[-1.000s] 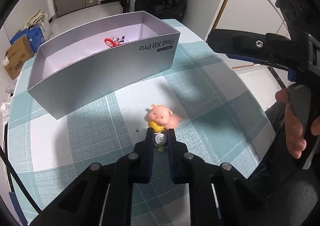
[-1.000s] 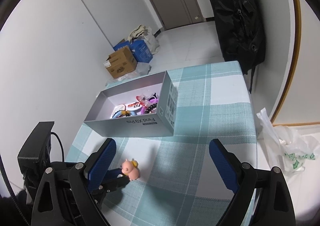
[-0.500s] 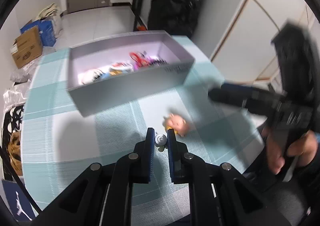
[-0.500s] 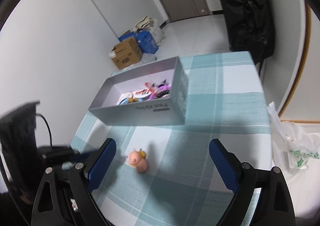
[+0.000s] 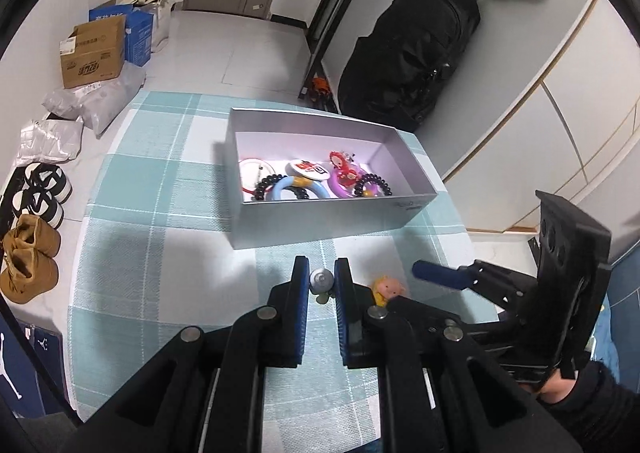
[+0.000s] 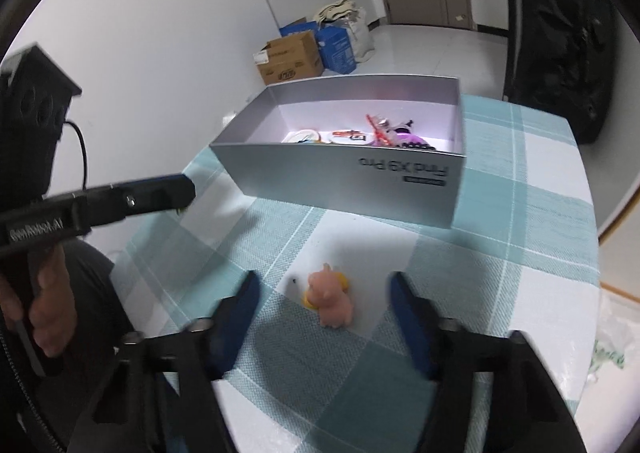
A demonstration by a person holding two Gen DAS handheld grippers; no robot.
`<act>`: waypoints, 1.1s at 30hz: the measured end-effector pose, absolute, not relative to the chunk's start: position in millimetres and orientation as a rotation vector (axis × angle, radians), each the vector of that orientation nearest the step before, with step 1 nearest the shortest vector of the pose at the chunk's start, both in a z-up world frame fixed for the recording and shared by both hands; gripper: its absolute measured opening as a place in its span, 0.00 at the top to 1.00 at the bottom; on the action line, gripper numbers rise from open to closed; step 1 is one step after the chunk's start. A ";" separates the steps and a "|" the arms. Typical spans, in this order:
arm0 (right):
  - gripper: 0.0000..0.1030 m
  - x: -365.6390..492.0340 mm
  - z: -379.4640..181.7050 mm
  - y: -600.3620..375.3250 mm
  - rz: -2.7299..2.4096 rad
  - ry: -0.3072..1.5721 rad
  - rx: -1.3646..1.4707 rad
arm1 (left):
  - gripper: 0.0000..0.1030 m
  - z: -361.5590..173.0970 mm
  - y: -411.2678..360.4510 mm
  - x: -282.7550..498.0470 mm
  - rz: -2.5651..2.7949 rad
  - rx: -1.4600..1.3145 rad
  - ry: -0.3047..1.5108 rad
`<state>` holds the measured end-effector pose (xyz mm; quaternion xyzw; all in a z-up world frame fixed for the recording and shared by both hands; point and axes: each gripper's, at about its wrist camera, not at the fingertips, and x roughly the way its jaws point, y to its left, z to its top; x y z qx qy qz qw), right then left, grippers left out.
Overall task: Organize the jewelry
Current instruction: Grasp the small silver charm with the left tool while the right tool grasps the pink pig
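Observation:
My left gripper is shut on a small silver bell charm, held just above the checked tablecloth. A pink pig figure with a yellow ring lies on the cloth between the fingers of my right gripper. Those jaws are closing, and there is still a gap on each side of the pig. Beyond it stands the open silver box, holding bracelets, hair ties and a badge. In the left wrist view the pig sits just right of my left fingers.
The table's edges lie close on the left and right. On the floor are cardboard boxes, shoes and plastic bags. A black backpack leans behind the table. A hand grips the left tool.
The left gripper rose with the silver charm and rolled, so the box now shows its inside. The right gripper sank around the pig and its jaws narrowed.

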<state>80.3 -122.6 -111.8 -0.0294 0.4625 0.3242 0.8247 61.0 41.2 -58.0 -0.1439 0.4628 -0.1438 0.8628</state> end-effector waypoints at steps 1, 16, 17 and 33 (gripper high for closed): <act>0.52 80.4 -113.6 -119.1 0.690 0.987 -0.076 | 0.92 -57.4 42.9 60.6 -0.302 -0.304 0.966; 0.82 77.3 -120.8 -106.3 0.709 0.974 -0.131 | 0.92 -50.6 48.9 57.8 -0.323 -0.311 0.939; 0.82 76.3 -120.1 -106.4 0.713 0.970 -0.131 | 0.92 -50.2 49.0 57.6 -0.325 -0.312 0.938; 0.82 84.8 -78.6 -116.8 0.773 0.851 0.048 | 0.92 -41.1 41.4 69.1 -0.346 -0.328 0.900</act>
